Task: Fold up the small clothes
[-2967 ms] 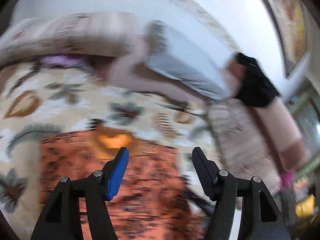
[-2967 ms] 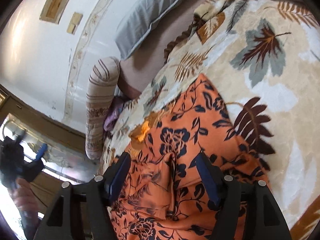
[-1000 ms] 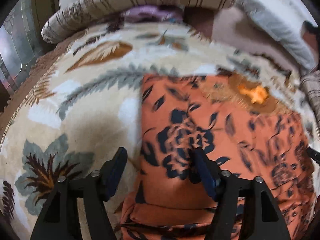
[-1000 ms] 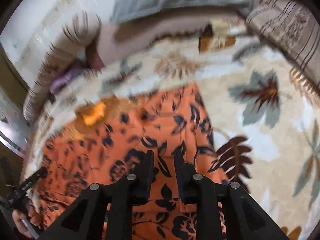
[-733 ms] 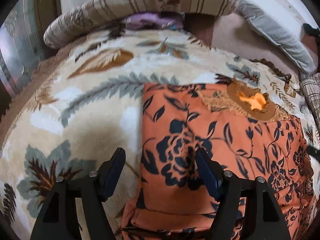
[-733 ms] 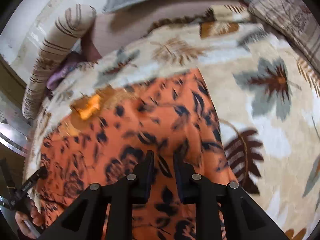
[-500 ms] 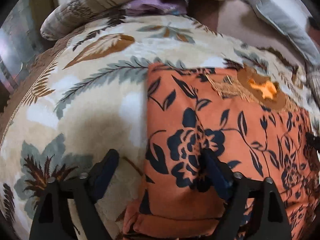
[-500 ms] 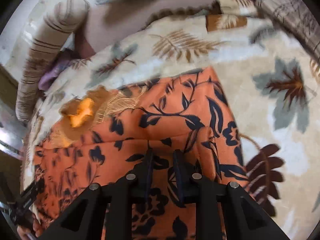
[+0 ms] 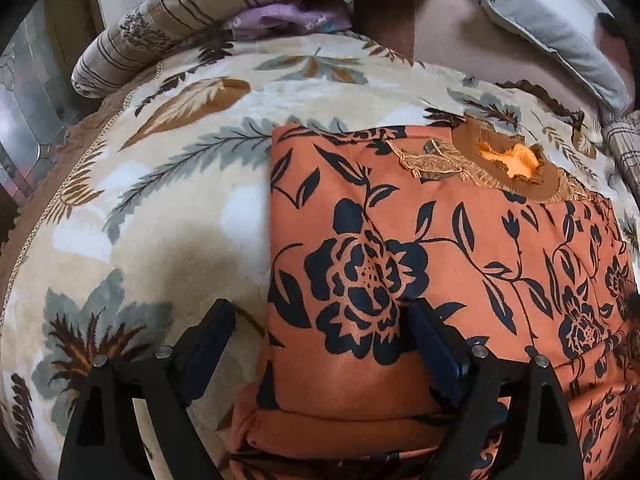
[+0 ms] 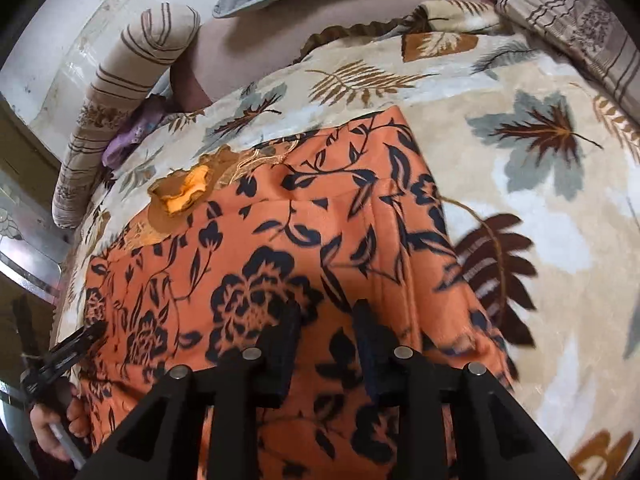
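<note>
The right gripper (image 10: 326, 326) has pinched the orange dress (image 9: 400, 240) in its fingers, while the left gripper (image 9: 320, 336) stays spread, so a fold begins.

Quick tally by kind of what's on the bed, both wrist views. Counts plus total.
Orange floral garment: 1
Leaf-print blanket: 1
Striped bolster: 2
Grey pillow: 1
Purple cloth: 1
Hand-held gripper, left and right: 2
Total: 8
</note>
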Motion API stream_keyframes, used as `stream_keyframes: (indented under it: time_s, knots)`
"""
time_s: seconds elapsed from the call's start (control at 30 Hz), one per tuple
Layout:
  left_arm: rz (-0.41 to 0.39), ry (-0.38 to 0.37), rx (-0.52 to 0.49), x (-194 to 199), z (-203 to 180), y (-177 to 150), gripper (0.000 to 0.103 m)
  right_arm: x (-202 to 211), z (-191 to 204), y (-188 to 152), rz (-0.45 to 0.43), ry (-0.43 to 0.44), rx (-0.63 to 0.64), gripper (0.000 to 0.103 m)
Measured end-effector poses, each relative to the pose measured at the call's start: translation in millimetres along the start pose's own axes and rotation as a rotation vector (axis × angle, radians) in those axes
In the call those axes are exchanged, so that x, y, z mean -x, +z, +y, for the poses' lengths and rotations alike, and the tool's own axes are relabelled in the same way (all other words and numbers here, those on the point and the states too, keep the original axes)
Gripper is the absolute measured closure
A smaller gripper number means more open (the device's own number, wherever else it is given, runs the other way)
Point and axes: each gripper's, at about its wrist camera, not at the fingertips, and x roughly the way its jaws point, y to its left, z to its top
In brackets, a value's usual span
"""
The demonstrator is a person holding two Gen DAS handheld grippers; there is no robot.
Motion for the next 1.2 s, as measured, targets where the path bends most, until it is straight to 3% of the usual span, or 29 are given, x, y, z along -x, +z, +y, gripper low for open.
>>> stream_keyframes:
  time_s: [0.13,0.37,0.57,0.6,0.63,0.67,0.7,0.9,1.2]
  knots:
    - [-0.005,-0.010,0.008,9.4,2.7,-8.7,0.014,18.1,-3.9,-11.2,0.005,0.008,0.010,0.072]
    - [-0.089,0.001,-0.036,47.1,3.6,-29.5,0.014,60.2,-26.6,-43.6,-0.013,0.053,-0.024,0.072]
    - [-0.103,-0.023,0.024,78.1,17.1,-61.4,0.014,89.6,-51.6,-72.1,-0.015,0.092,-0.070,0.071]
    - [-0.100,-0.026,0.033,83.2,19.5,-70.0,0.014,94.0,-55.6,-77.5,-0.015,0.098,-0.077,0.065]
    - [-0.097,-0.029,0.042,88.1,21.7,-78.6,0.014,97.9,-59.5,-82.5,-0.015,0.105,-0.087,0.046]
    - [-0.093,-0.029,0.047,92.6,23.9,-86.1,0.014,103.6,-64.0,-89.4,-0.025,0.118,-0.100,0.035]
    - [-0.087,-0.026,0.049,97.8,26.6,-95.4,0.014,108.9,-67.2,-94.8,-0.042,0.126,-0.107,0.027]
    - [-0.021,-0.016,0.068,122.8,47.1,-145.0,0.014,122.9,-77.8,-119.0,-0.023,0.158,-0.095,0.027]
    - [0.168,-0.107,0.113,136.5,57.6,-215.7,0.014,121.9,-86.9,-129.2,-0.002,0.199,-0.103,0.027]
